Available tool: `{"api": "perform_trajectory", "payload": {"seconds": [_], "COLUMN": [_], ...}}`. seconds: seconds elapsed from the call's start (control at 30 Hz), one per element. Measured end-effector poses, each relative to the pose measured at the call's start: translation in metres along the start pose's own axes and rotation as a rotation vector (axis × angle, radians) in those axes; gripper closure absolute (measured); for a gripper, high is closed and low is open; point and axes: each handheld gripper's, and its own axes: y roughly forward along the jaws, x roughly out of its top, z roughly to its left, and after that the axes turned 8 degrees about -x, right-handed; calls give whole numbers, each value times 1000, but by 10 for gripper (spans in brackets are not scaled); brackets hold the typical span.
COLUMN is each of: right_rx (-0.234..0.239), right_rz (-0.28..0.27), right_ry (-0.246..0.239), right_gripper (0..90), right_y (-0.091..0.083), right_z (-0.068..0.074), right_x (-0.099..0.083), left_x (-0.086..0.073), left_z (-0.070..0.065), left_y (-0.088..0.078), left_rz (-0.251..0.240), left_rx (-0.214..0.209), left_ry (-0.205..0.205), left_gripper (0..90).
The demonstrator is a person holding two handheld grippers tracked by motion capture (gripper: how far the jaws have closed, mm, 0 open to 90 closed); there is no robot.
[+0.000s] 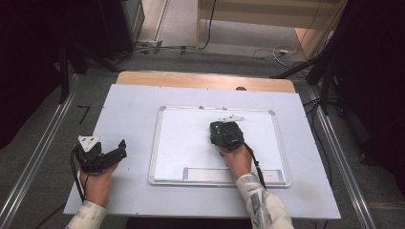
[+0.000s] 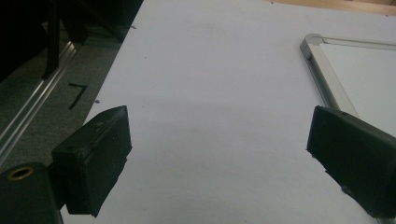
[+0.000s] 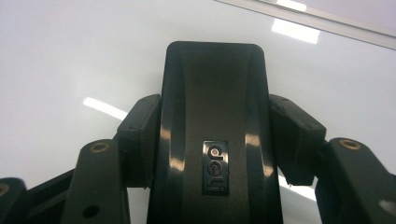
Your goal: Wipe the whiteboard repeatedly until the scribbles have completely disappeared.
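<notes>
A white whiteboard (image 1: 186,138) with a silver frame lies flat in the middle of the table. Over its upper right part my right gripper (image 1: 225,133) points down at the board. In the right gripper view the gripper (image 3: 215,140) is shut on a black board eraser (image 3: 215,93) with a small label, one pad pressed against each side. The eraser sits against or just above the glossy board surface. My left gripper (image 1: 122,149) rests on the table to the left of the board. Its jaws stand wide open (image 2: 219,154) with nothing between them, and the board's corner (image 2: 310,44) lies ahead to the right.
A pale sheet (image 1: 129,109) covers the table, with a wooden edge (image 1: 205,80) at the back. A light strip (image 1: 210,174) runs along the board's near edge. Cables (image 1: 277,51) lie on the floor behind, and metal rails (image 1: 43,143) flank the table.
</notes>
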Motion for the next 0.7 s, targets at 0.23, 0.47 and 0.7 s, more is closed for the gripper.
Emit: {"api": "perform_trajectory", "payload": {"seconds": [0.23,0.47,0.7], "right_rx": [34,51,75], "right_rz": [-7,-10,-68], "right_ry": [-36,-72,-51], "right_gripper": [381,381,381], "right_y": [0,-8,-29], "right_z": [23,36,32], "right_x": [4,-1,8], "left_x": [-1,0,0], "left_z": [2,2,2], "left_y": [-1,-1,-1], "left_rz": [-3,-3,-1], "left_rx": [-3,-1,0], "left_ry": [-5,-5,-4], "left_gripper": [69,69,69]}}
